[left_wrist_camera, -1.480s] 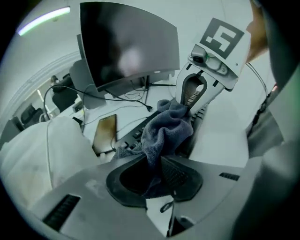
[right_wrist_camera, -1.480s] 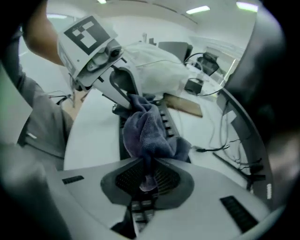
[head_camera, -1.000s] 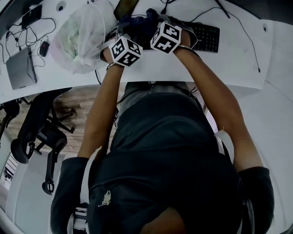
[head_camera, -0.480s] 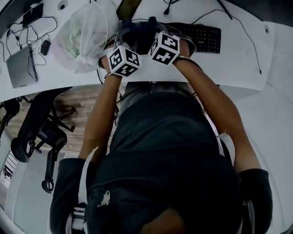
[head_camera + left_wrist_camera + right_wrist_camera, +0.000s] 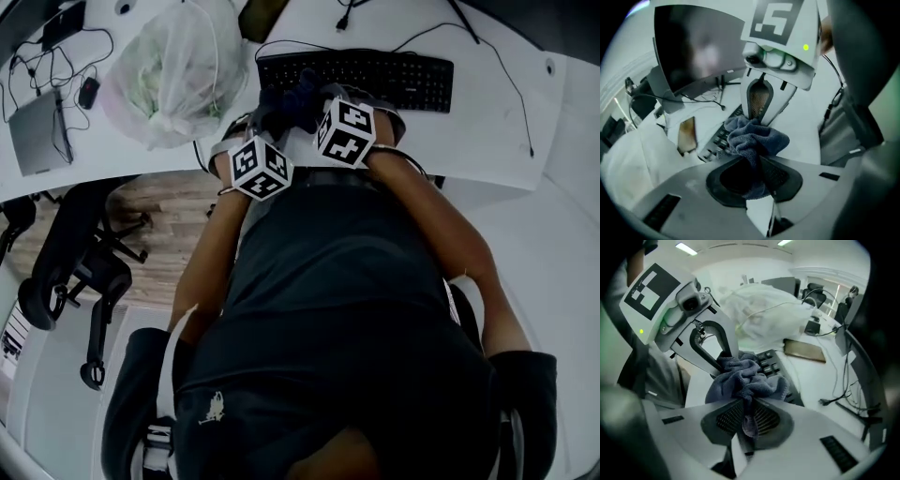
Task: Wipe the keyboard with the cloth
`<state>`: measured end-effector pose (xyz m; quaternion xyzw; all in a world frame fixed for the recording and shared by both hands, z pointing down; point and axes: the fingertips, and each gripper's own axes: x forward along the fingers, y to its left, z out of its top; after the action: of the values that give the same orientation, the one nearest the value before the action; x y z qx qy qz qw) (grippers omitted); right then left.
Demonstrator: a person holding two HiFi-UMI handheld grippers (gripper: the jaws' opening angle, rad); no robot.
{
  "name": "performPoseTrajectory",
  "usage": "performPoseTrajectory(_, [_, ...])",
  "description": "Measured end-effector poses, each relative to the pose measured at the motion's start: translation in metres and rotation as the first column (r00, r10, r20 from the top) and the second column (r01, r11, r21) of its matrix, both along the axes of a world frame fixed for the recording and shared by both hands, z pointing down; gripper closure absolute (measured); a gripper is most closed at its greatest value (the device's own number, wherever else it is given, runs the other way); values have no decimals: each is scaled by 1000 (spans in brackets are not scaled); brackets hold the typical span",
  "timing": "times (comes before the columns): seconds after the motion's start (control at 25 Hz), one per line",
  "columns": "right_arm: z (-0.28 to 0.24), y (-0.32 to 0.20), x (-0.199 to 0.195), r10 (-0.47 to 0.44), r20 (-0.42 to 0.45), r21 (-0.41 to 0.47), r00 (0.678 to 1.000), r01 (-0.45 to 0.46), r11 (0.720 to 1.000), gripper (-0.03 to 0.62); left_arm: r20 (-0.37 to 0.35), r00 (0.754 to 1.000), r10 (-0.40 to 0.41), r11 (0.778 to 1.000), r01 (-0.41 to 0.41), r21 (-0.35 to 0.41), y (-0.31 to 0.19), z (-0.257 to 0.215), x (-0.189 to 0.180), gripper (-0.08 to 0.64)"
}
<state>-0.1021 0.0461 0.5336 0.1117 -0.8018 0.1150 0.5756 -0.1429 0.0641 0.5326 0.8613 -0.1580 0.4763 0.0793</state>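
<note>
You're holding the cloth, dark blue and bunched up, between both grippers. It's sitting at the near-left corner of the keyboard, overlapping its near edge; whether it's pressing on the keys, can't tell. The keyboard is lying black and flat across the far middle of the white tabletop, long side running left to right.

Left gripper: jaws are pinching narrow on a fold of the cloth, with the rest of the fabric bulging out past the tips. Right gripper: same thing, jaws are clamping tight on another fold and a small tail is hanging down between the pads. The two grippers are facing each other just beside one another, both pointing steeply down, with the cloth bridging them.

Going outward: a big white plastic bag is slumping on the tabletop left of the keyboard, near it. A flat brown item is lying beyond the keyboard's far edge. A grey laptop with cables is sitting at the far left. A thin cable is trailing across the tabletop right of the keyboard. A dark monitor is standing behind. An office chair is standing on the floor, left and near.
</note>
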Motion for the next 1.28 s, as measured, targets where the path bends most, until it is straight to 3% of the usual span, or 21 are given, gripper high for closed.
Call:
performPoseTrajectory(0.12, [-11, -70, 0, 51, 16, 131, 999, -53, 990, 541, -8, 997, -76, 989, 76, 125, -77, -14, -4, 488])
performPoseTrajectory(0.24, [0, -89, 3, 61, -10, 131, 998, -59, 990, 543, 22, 994, -110, 991, 107, 85, -99, 0, -10, 488])
performPoseTrajectory(0.36, [4, -37, 4, 14, -3, 52, 1000, -14, 999, 546, 24, 994, -103, 994, 102, 24, -52, 6, -7, 491])
performPoseTrajectory(0.48, [10, 30, 9, -46, 37, -112, 998, 50, 993, 548, 40, 999, -37, 999, 38, -36, -1, 5, -4, 491])
performPoseTrajectory(0.56, [5, 33, 15, -39, 64, -148, 997, 48, 988, 551, 30, 1000, -3, 1000, 4, -10, 2, -10, 0, 491])
performPoseTrajectory(0.72, [-18, -41, 25, 11, 79, -4, 997, -11, 1000, 551, -35, 998, -47, 991, 51, 122, -61, -52, 15, 491])
performPoseTrajectory(0.8, [-16, -63, 32, 29, 57, 16, 998, -30, 999, 551, -33, 997, -63, 990, 67, 127, -80, -50, 22, 491])
performPoseTrajectory(0.88, [-5, -57, 41, 10, 22, -10, 1000, -10, 1000, 551, -4, 999, -53, 995, 53, 80, -68, -32, 28, 491])
performPoseTrajectory(1.0, [3, -7, 50, -53, 10, -68, 999, 53, 996, 551, 8, 1000, -10, 997, 10, -75, 3, -5, 44, 491])
performPoseTrajectory(1.12, [7, 54, 62, -103, 28, -205, 994, 106, 973, 551, -48, 996, -79, 957, 63, -282, 60, 7, 53, 491])
performPoseTrajectory(1.16, [9, 64, 65, -101, 39, -243, 994, 107, 964, 551, -56, 994, -89, 950, 67, -304, 63, 9, 52, 491])
performPoseTrajectory(1.2, [9, 65, 67, -95, 49, -257, 994, 105, 961, 551, -58, 995, -76, 957, 56, -286, 58, 9, 52, 491])
performPoseTrajectory(1.28, [7, 43, 66, -93, 62, -204, 994, 104, 973, 554, -54, 998, -45, 985, 36, -167, 27, 1, 53, 491])
